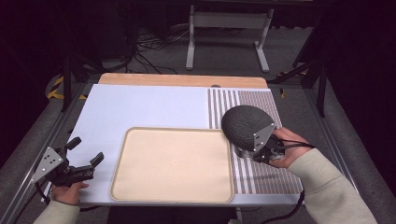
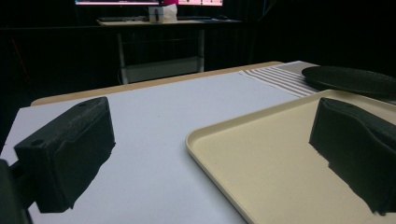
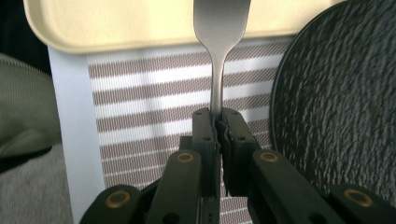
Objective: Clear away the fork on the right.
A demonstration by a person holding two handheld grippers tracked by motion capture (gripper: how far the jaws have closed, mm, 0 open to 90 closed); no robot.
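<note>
Left gripper (image 1: 86, 157): held low at the bench's near left edge, its fingers (image 2: 65, 151) spread wide with nothing between them.
Bench (image 1: 140, 105): pale surface ahead of the left fingers, bare there.
Tray (image 1: 172, 164): cream, rimmed, nothing on it; its left rim lies just to the right of the left fingers, and its corner shows between them in the left gripper view.
Striped mat (image 1: 261, 175): brown and white, right of the tray, under the right gripper.
Right gripper (image 3: 219, 122): fingers clamped tight on the handle of a metal utensil.
Utensil (image 3: 219, 56): its long axis runs straight out from the right fingers, across the mat and over the tray's rim; the working end is cut off by the frame, so fork or spoon cannot be told.
Plate (image 3: 336, 98): dark and textured, just to the right of the right fingers on the mat.
Nearer hand: the right already has the utensil; judged from this, the tray lies directly ahead of its tip.
Writing: none legible.
</note>
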